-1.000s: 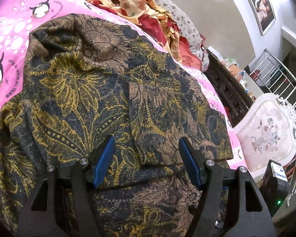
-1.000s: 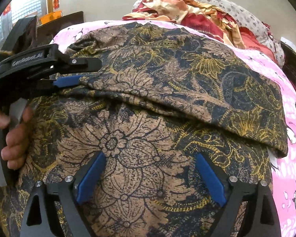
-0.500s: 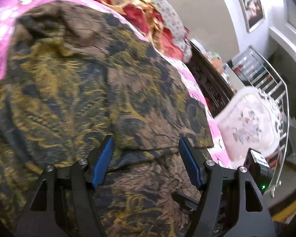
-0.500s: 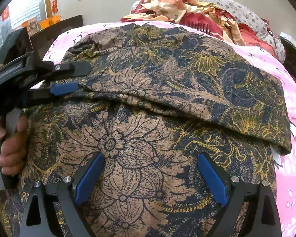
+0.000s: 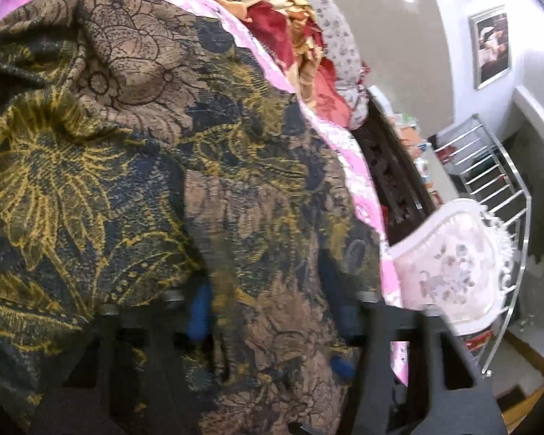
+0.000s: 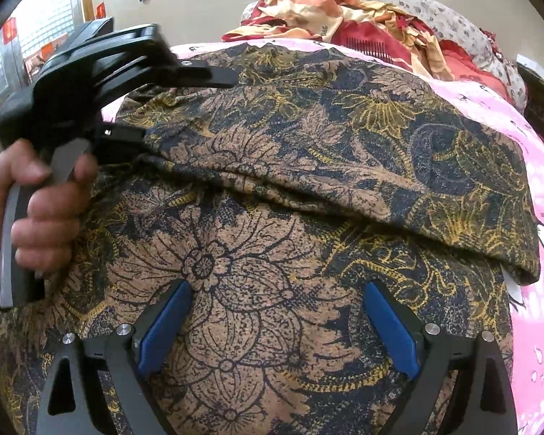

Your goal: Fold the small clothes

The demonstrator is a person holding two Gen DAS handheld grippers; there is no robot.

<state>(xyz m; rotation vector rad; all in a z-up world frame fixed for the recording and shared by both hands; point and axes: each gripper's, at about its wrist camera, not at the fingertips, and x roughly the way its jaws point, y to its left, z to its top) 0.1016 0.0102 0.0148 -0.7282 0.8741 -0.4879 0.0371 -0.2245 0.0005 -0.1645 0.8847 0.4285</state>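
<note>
The patterned cloth (image 6: 308,188) fills both views, spread over the pink bedsheet (image 6: 536,188). Right view alone shows the hand (image 6: 36,214) squeezing the left gripper (image 6: 185,108) – jaws closing on a fold; the right gripper (image 6: 272,330) gapes wide above the cloth.

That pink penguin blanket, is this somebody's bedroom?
Most likely a bedroom. The pink penguin sheet covers what looks like a bed, a flowered pillow lies at its far end, and framed pictures hang on the wall.

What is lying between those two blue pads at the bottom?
In the right wrist view, only the patterned garment lies flat between the open right gripper's blue pads; nothing else.
</note>
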